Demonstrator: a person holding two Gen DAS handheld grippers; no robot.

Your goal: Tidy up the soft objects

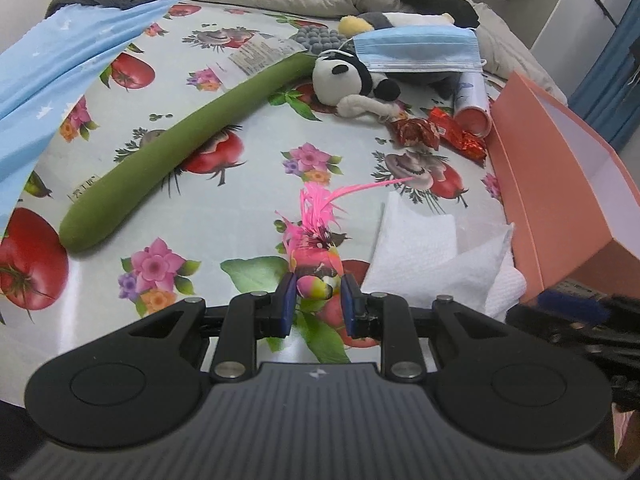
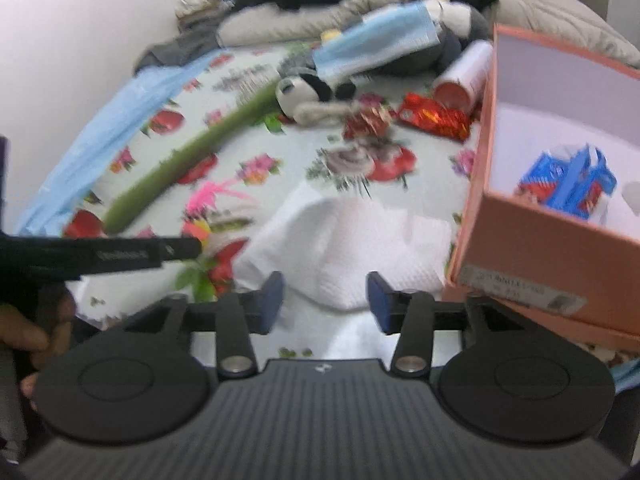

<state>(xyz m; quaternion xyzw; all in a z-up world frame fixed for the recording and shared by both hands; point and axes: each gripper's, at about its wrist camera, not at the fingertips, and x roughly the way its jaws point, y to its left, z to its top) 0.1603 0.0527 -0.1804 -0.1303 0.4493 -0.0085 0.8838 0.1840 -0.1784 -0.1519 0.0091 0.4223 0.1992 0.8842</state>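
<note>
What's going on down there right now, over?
Left gripper shut on pink feathered toy. Right gripper open, empty, over white paper towel. Orange box open at right. Nothing blocking.

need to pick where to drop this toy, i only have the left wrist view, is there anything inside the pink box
Observer: Yes. The right wrist view looks into the pink box; blue and red packets lie on its white floor.
Operator: what is the right gripper doing
Observer: The right gripper is open, with nothing pressed between its pads, above the white paper towel.
Operator: is it close to the box
Observer: The box's near corner, with a label, sits just right of its right finger.
Operator: can you see my gripper from there
Observer: Yes, the left gripper's black body enters from the left edge, beside the pink feather toy.
</note>
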